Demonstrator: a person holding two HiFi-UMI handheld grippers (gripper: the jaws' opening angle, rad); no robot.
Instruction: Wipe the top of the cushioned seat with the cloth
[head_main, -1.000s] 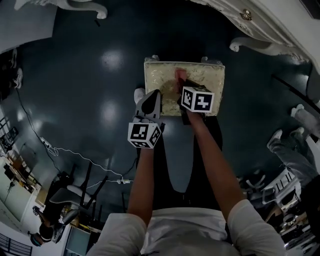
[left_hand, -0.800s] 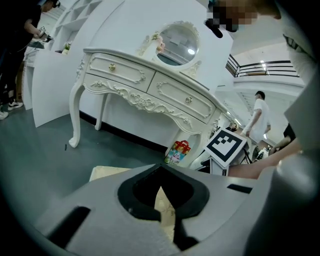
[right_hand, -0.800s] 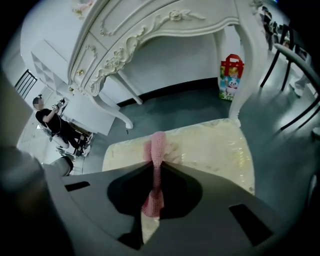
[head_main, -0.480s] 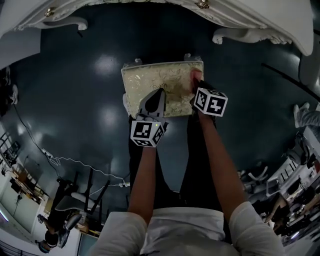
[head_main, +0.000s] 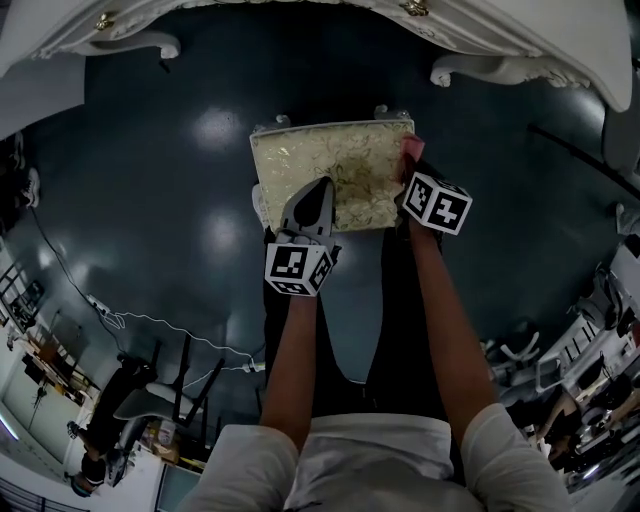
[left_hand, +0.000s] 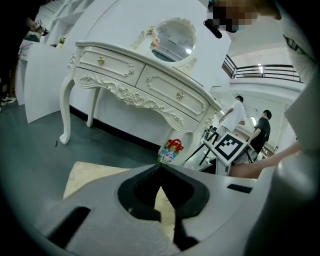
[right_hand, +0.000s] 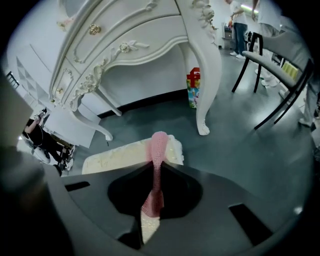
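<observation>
The cushioned seat (head_main: 330, 170) is a cream, patterned square stool on the dark floor below the dressing table. A pink cloth (head_main: 411, 149) lies at the seat's right edge, pinched in my right gripper (head_main: 414, 166), which is shut on it. In the right gripper view the cloth (right_hand: 157, 150) runs out between the jaws over the seat's corner (right_hand: 125, 156). My left gripper (head_main: 318, 189) hovers over the seat's near middle, jaws shut with nothing in them. In the left gripper view the cushion (left_hand: 90, 172) shows beyond the jaws.
A white carved dressing table (head_main: 300, 15) stands just beyond the seat, its legs (right_hand: 207, 75) close to the far corners. A small red gift bag (left_hand: 171, 150) sits under it. Dark chairs (right_hand: 280, 75) stand to the right. Cables (head_main: 130, 310) lie on the floor at left.
My right gripper has dragged the pink cloth from the seat's far middle to its right edge. The left gripper has stayed over the near part of the seat.
</observation>
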